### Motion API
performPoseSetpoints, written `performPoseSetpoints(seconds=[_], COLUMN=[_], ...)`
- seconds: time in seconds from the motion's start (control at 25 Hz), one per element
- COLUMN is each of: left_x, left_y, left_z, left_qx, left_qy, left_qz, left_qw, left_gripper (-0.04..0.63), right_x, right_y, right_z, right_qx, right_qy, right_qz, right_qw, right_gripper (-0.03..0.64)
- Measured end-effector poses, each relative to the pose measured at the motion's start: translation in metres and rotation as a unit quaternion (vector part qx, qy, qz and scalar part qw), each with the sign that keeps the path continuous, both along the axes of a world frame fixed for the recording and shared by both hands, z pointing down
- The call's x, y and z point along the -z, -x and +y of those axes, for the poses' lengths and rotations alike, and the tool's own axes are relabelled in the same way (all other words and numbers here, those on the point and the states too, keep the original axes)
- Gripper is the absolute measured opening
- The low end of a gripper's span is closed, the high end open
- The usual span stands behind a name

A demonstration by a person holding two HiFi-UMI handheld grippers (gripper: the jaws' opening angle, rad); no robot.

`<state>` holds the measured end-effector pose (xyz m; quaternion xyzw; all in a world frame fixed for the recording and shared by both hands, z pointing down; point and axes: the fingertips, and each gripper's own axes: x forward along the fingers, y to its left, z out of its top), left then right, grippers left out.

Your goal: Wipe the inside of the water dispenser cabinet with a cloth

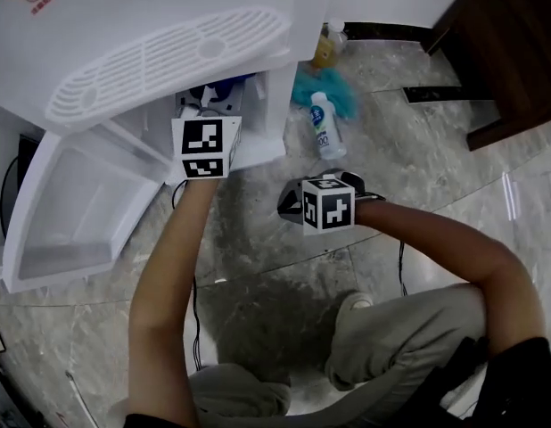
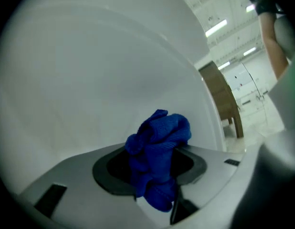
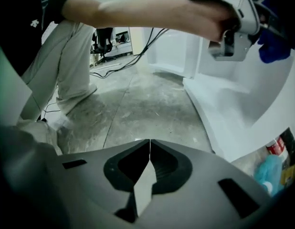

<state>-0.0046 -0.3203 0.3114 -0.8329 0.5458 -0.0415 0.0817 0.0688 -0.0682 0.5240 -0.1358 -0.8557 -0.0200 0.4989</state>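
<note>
Where grey marble flr [image 1: 418,150] meets wht cabinet [image 1: 274,114], a bottle [image 1: 323,125] lies flat.

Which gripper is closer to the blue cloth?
Left. The left gripper is clamped on the blue cloth, at the white cabinet. The right gripper is shut and empty, back over the floor, away from the cloth.
</note>
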Motion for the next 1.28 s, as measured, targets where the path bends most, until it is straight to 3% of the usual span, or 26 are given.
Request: performPoseSetpoints(seconds=[0.16, 0.28, 0.48, 0.56, 0.76, 0.96, 1.16, 1.28], left_x=[0.031, 0.043, 0.056, 0.060, 0.067, 0.061, 0.054, 0.055], left_y=[0.003, 0.006, 0.004, 0.008, 0.017, 0.011, 0.002, 0.003], left_z=[0.009, 0.010, -0.012, -0.024, -0.056, -0.046, -0.011, -0.017], left_qx=[0.015, 0.023, 0.022, 0.032, 0.062, 0.055, 0.059, 0.059], left_qy=[-0.056, -0.080, -0.096, -0.100, -0.097, -0.097, -0.103, -0.101], left_qz=[0.093, 0.142, 0.211, 0.207, 0.148, 0.121, 0.151, 0.143], left_qw=[0.9939, 0.9863, 0.9726, 0.9728, 0.9822, 0.9864, 0.9814, 0.9827], left_gripper=[0.181, 0.181, 0.181, 0.181, 0.181, 0.181, 0.179, 0.180], right_x=[-0.011, -0.010, 0.008, 0.009, 0.002, 0.000, 0.007, 0.012], right_y=[-0.006, -0.004, 0.004, -0.002, -0.025, -0.027, -0.007, 0.001], right_z=[0.021, 0.024, 0.012, 0.013, 0.022, 0.029, 0.036, 0.040], right_qx=[0.031, 0.052, 0.029, 0.023, 0.041, 0.061, 0.055, 0.037], right_qy=[0.005, -0.006, -0.015, -0.013, -0.016, -0.018, 0.001, 0.025], right_qz=[0.024, 0.029, 0.002, 0.006, 0.031, 0.039, 0.019, 0.005], right_qw=[0.999, 0.998, 0.999, 1.000, 0.999, 0.997, 0.998, 0.999], right_gripper=[-0.002, -0.002, -0.002, -0.002, -0.002, -0.002, -0.002, -0.002])
